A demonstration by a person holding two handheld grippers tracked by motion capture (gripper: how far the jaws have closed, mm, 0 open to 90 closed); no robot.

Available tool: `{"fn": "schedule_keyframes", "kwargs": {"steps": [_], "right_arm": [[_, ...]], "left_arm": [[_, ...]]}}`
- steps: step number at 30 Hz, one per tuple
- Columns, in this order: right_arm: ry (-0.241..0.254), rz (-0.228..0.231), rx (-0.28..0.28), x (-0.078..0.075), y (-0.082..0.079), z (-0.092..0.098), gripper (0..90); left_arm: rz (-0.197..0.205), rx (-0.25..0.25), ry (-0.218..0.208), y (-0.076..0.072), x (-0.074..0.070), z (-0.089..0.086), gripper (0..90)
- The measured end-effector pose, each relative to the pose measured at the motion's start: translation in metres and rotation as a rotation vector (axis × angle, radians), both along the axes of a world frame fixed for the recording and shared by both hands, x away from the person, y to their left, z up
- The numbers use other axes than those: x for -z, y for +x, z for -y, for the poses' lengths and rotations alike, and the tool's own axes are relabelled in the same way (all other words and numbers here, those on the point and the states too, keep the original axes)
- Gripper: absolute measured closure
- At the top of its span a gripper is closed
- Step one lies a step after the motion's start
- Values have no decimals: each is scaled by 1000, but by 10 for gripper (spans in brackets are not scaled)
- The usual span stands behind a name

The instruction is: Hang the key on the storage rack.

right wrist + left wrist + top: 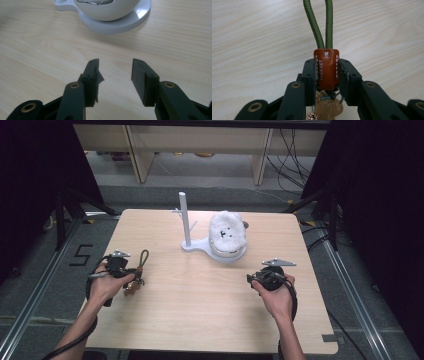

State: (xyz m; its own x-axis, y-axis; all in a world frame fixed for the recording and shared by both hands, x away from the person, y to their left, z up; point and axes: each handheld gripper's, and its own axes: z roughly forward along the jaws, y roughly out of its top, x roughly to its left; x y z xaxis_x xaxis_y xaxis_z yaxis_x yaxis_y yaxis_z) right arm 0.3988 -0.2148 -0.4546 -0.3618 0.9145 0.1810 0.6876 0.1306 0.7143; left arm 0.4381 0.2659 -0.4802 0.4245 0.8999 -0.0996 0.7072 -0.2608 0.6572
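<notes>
Keychain (325, 68) pickup is done: the left gripper (327, 72) clamps its leather tab at the counter's (200, 300) left side. Hanging it on the white stand (184, 220) seemingly remains; the right gripper (115, 72) is released and empty

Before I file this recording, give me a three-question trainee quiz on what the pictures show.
1. True or false: the left tool is shut on the orange leather tab of the green braided cord keychain.
2. What is between the jaws of the right tool? A) a key B) nothing C) a cord
3. Which item on the light wooden table has an upright post?

Key:
1. True; the jaws press the tab from both sides.
2. B; they stand apart over bare wood.
3. The white plastic stand, whose round base carries a bowl with a fluffy white toy.
</notes>
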Motion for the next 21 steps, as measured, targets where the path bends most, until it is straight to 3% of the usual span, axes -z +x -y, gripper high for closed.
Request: {"fn": "schedule_keyframes", "kwargs": {"steps": [1, 3, 4, 6, 9, 14, 15, 16, 21], "right_arm": [[-4, 1, 5, 1, 0, -1, 584], [-11, 6, 3, 1, 1, -1, 584], [-11, 25, -26, 1, 2, 2, 583], [-27, 23, -11, 0, 1, 2, 583], [0, 28, -8, 1, 1, 1, 581], [-6, 33, -8, 1, 1, 2, 575], [-23, 52, -24, 2, 2, 3, 575], [-11, 39, -16, 1, 1, 3, 575], [-9, 46, -17, 1, 1, 3, 574]], "left_arm": [[30, 6, -8, -4, 0, 0, 682], [41, 6, -22, -5, 1, 0, 682], [64, 8, -42, -8, 1, 0, 682], [86, 1, -64, -10, 1, 0, 682], [131, -26, -109, -13, 2, 2, 682], [167, -28, -129, -18, -1, 3, 682], [175, -24, -137, -19, -1, 3, 682], [194, -29, -156, -19, -1, 5, 682], [230, -30, -171, -21, -4, 5, 682]]}}
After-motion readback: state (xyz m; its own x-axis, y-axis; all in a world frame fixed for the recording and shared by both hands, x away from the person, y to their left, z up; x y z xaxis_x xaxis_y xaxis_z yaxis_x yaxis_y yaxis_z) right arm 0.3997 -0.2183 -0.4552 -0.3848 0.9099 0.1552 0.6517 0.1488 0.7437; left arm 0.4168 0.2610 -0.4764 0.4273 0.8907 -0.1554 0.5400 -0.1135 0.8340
